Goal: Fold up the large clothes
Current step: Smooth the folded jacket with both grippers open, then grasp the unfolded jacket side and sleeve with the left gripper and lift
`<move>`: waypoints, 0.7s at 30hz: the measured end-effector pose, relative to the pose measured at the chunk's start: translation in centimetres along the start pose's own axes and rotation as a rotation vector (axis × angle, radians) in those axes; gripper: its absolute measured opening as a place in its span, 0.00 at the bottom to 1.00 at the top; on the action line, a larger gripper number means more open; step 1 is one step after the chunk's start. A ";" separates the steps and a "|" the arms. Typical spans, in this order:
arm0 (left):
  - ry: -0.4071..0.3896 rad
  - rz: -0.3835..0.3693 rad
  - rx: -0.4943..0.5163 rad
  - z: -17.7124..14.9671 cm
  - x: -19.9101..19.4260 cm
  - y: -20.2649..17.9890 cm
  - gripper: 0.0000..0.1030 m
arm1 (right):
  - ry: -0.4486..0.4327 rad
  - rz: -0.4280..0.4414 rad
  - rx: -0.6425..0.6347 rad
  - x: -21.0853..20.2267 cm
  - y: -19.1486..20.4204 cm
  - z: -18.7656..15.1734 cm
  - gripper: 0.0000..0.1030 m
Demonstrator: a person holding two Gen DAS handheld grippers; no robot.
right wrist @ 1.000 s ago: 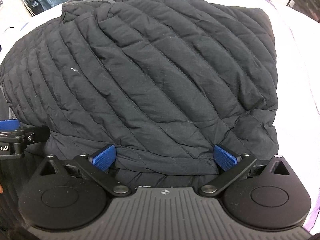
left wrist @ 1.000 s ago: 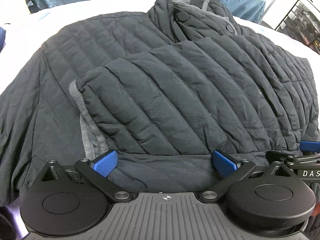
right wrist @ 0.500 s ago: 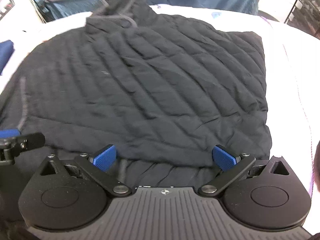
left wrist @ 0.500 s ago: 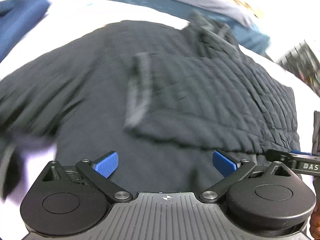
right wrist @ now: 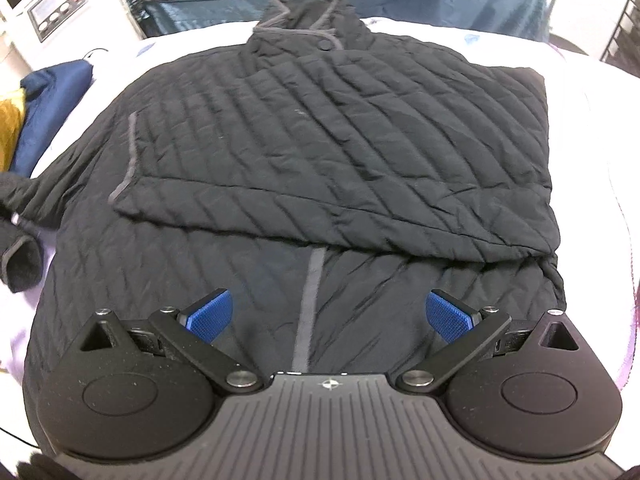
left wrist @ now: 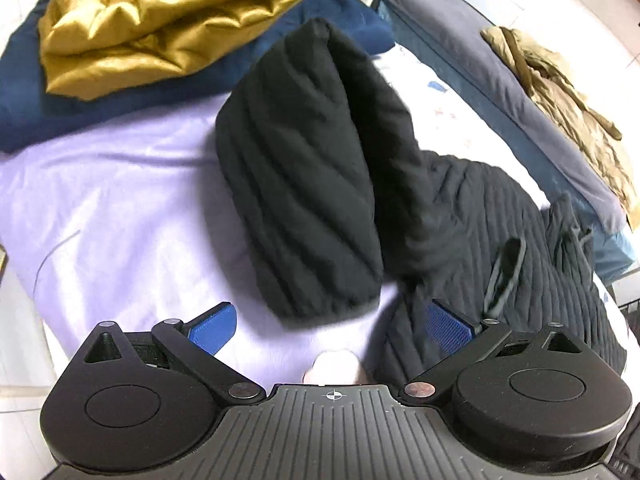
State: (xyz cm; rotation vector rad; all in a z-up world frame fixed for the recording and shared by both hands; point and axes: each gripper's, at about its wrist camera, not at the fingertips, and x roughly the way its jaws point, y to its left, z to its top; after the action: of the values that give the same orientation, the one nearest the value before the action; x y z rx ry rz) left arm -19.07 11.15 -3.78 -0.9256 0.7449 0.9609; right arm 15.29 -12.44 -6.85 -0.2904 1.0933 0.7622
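— So what has changed? 
— A second ago the left gripper (left wrist: 330,322) faced the folded sleeve on the black quilted jacket (right wrist: 320,152); now it has swung out to the other sleeve (left wrist: 304,184), which lies off the body on the lilac sheet (left wrist: 120,208); jaws wide, empty; likely the next fold.
— And the right gripper (right wrist: 328,314)?
— Wide too, holding nothing, over the hem.
— Any containers?
— None clearly; perhaps a wire rack at the blurred edge
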 end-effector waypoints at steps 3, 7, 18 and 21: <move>0.012 -0.006 0.018 1.6 1.2 -0.8 1.00 | -0.016 -0.013 -0.011 -0.4 0.9 0.2 0.99; 0.020 0.139 0.087 1.9 4.6 -1.6 1.00 | -0.026 -0.004 -0.035 -0.7 1.8 0.2 0.99; -0.129 0.310 0.378 1.6 3.7 -0.1 0.89 | -0.026 -0.065 0.020 -2.2 0.4 -2.1 0.99; -0.240 0.318 0.465 2.6 1.3 -1.7 0.82 | -0.016 -0.085 0.075 -2.3 -0.7 -2.6 0.99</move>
State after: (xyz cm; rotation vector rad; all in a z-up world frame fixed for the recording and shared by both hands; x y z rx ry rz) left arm -16.64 13.51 -3.24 -0.2837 0.8755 1.0897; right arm 13.39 -15.37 -6.11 -0.2654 1.0845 0.6455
